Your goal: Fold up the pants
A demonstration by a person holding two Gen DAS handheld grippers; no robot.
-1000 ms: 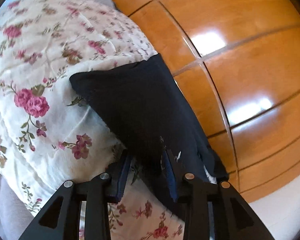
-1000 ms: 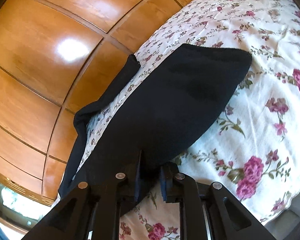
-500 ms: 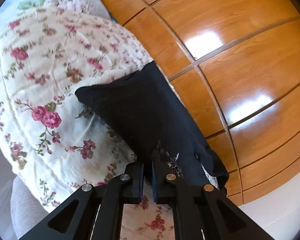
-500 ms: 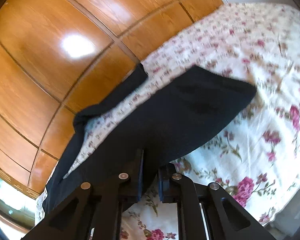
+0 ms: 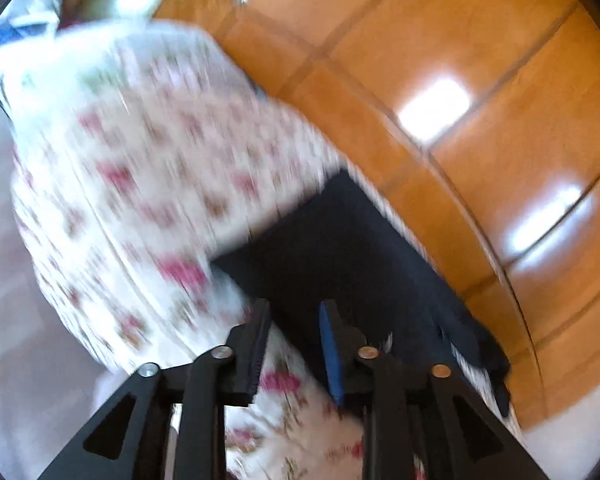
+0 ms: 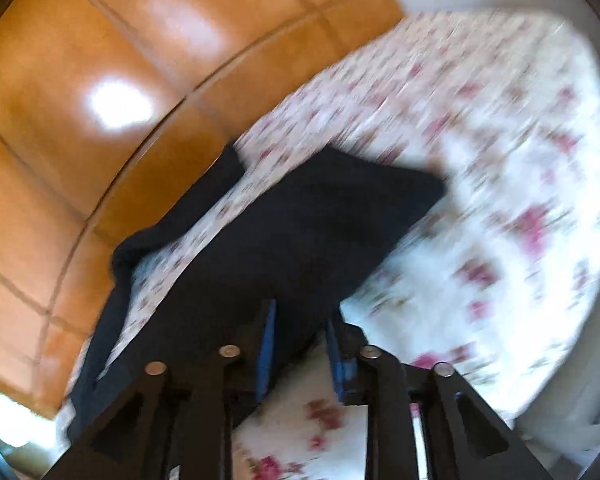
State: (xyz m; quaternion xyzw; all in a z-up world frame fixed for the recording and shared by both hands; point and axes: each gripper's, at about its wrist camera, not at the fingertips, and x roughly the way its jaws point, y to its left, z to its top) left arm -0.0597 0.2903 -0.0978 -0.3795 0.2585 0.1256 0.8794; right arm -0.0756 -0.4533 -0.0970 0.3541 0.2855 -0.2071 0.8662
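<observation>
Both jaw pairs, clamped on fabric half a second ago, now stand parted; views heavily motion-blurred. Left hand-held gripper (image 5: pixel 294 322) spread apart, pants (image 5: pixel 340 256) lying ahead of and between its fingers, not pinched. Right hand-held gripper (image 6: pixel 300 326) likewise spread, dark cloth (image 6: pixel 300 232) passing between blue pads (image 6: pixel 267 344), contact unclear. Pants lie folded on floral bedspread (image 5: pixel 140 184) near bed edge, one part hanging over toward wooden wardrobe (image 6: pixel 80 60).
</observation>
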